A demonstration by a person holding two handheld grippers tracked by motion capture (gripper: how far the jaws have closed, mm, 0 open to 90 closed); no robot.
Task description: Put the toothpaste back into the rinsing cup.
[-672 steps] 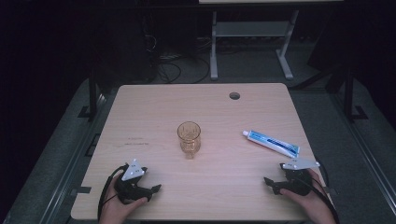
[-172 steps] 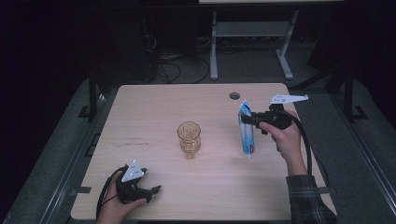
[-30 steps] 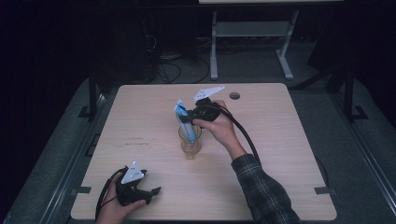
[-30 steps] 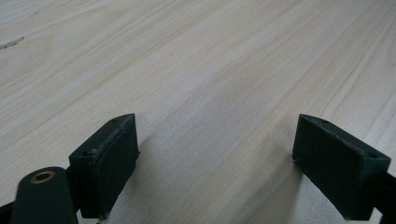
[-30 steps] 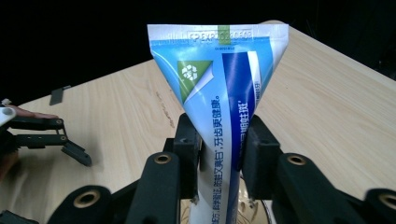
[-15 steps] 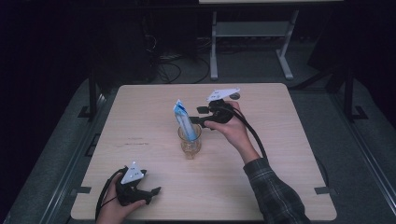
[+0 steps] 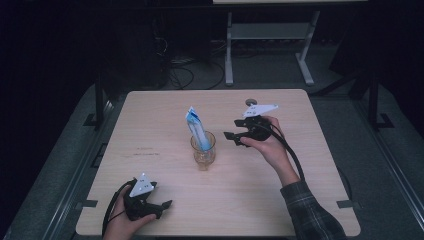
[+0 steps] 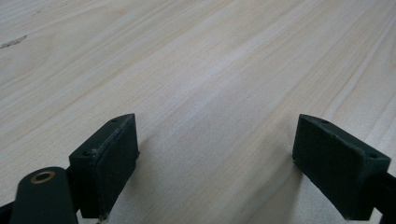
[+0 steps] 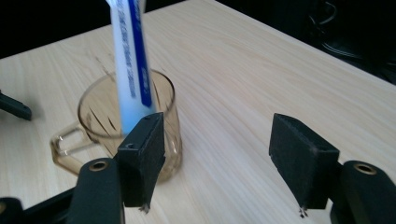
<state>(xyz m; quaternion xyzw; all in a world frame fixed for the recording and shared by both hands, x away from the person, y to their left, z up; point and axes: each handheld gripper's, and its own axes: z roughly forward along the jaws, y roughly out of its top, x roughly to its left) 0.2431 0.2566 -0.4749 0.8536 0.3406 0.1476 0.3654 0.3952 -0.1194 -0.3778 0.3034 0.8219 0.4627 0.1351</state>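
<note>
My left tongs (image 7: 159, 205) sit at the near edge of the desk (image 7: 150, 130), about 7 o'clock from the glass, jaws spread wide and empty; in the left gripper view they frame bare wood, resting on it or just above. They have not moved through any of this.

What changed is farther out. A second ago my right tongs (image 7: 231, 138) were clamped on the tube over the glass; half a second ago they had let go. Now they have drawn back to about 3 o'clock of the glass (image 7: 202, 150), near it but apart, jaws wide open and holding nothing. In the right gripper view the left jaw overlaps the glass (image 9: 135, 126) only by line of sight.

The tube (image 7: 197, 131) stands in the glass near the middle of the desk, leaning toward 11 o'clock against the rim, its top well above the rim. I judge the placing done; what remains is to bring the right hand (image 7: 267, 147) home.

Room: the desk from 3 to 5 o'clock of the glass is bare, so a straight pull toward me is free. The right edge is well off. The cable hole (image 7: 250, 102) at the far edge, 1 o'clock, is out of the way. My one worry is the trailing cable or sleeve brushing the glass.
</note>
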